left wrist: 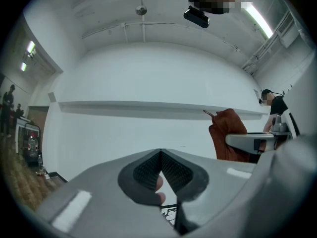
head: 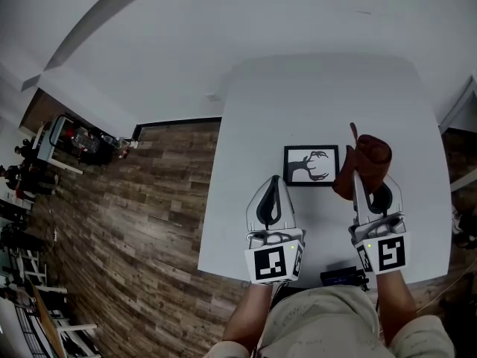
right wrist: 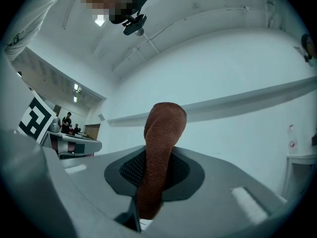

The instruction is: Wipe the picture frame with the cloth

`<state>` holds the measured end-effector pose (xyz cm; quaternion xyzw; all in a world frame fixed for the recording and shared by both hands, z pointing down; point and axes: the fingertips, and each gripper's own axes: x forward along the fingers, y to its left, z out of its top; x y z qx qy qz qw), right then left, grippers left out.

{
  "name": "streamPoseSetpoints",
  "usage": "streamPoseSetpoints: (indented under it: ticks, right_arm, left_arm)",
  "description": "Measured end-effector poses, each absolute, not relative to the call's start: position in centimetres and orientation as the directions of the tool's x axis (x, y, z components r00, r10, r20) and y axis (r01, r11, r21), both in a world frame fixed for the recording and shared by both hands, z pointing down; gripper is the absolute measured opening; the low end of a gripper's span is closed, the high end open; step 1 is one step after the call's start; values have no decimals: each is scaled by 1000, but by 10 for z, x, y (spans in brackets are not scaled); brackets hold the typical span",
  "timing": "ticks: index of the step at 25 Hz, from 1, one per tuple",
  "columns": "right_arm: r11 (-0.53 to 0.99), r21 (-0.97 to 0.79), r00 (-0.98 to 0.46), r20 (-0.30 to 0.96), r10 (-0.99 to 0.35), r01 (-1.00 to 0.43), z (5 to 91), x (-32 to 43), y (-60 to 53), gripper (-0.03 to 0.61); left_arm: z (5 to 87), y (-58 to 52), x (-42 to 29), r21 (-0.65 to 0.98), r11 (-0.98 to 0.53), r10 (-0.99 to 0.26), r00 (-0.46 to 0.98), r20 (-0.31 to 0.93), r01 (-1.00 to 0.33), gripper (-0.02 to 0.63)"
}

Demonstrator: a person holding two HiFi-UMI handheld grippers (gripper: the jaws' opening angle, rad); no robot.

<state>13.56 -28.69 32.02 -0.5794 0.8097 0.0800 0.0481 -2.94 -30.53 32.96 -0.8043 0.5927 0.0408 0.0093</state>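
Your right hand-held gripper is clamped tight on the rust-brown cloth. The right gripper view shows the fabric pinched between the 2 jaws, and a folded wad of it pokes up past the tips. Your left hand-held gripper has its jaws closed tip to tip, with nothing caught in them.

The picture frame is a black one with an antler print. It lies flat on the white worktop, just ahead of both tips and roughly between them. From the head view the cloth sits right by the frame's right edge, but I can't tell if it's actually touching. The left gripper sits just short of the frame's lower left corner. There's also a small dark gadget at the near edge of the worktop, between your 2 hands.
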Motion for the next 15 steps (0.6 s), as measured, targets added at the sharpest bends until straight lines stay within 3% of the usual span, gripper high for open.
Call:
streamPoseSetpoints:
  ticks: [15]
  right_arm:
    - [311,65,-318,-147,-937,-948,327,138,-286,87]
  left_arm:
    - [327,-300,-30,39,-298,-952,294,-81,-954,0]
